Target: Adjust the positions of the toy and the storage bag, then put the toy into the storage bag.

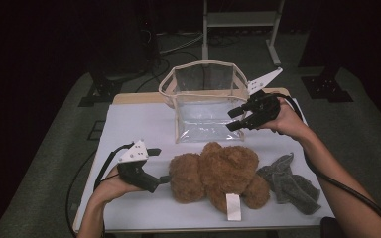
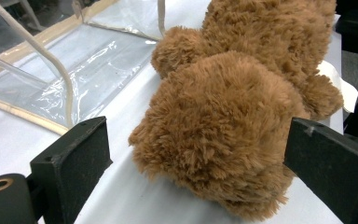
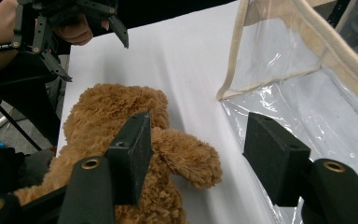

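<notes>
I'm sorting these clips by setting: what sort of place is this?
Probably a lab or studio recording bay, not a home: a white-covered table on grey carpet, dark surroundings, cables and metal stand feet on the floor behind.

A white-covered worktop (image 1: pixel 129 129) with a pale wooden back edge stands on a grey carpeted floor (image 1: pixel 49 148) in a dim room whose far side falls into darkness. Behind it rises a light metal frame (image 1: pixel 240 20), with black cables (image 1: pixel 176 44) trailing over the floor. Black stand feet (image 1: pixel 99 91) rest at both sides.
</notes>
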Demonstrator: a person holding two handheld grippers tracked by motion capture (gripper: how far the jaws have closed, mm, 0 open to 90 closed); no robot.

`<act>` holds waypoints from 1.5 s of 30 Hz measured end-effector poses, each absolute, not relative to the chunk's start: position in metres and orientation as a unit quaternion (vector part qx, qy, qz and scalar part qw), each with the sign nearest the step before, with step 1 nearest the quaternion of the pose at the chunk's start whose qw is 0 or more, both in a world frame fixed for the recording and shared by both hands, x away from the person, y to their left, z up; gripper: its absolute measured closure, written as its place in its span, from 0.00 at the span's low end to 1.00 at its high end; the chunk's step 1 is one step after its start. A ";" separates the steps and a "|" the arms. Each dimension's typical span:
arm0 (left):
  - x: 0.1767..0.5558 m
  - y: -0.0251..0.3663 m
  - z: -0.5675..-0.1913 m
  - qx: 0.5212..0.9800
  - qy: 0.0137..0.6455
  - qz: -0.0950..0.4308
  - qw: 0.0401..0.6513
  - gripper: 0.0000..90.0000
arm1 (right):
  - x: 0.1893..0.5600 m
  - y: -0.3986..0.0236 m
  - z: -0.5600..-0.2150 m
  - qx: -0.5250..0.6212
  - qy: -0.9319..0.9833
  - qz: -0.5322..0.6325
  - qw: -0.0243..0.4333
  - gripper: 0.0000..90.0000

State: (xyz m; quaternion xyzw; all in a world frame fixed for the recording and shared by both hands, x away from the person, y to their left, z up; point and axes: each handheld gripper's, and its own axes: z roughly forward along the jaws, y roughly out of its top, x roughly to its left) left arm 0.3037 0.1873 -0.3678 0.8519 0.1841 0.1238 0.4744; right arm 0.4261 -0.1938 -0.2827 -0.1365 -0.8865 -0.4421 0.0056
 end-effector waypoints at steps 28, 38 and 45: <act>0.301 0.193 -0.367 0.855 0.186 0.123 0.468 0.07 | 0.450 -0.163 -0.261 -0.112 -0.902 -0.417 -0.011 0.45; 0.302 0.194 -0.367 0.856 0.186 0.121 0.467 0.07 | 0.466 -0.150 -0.249 -0.107 -0.909 -0.403 -0.020 0.45; 0.301 0.195 -0.368 0.854 0.189 0.117 0.470 0.07 | 0.476 -0.140 -0.241 -0.104 -0.913 -0.395 -0.023 0.46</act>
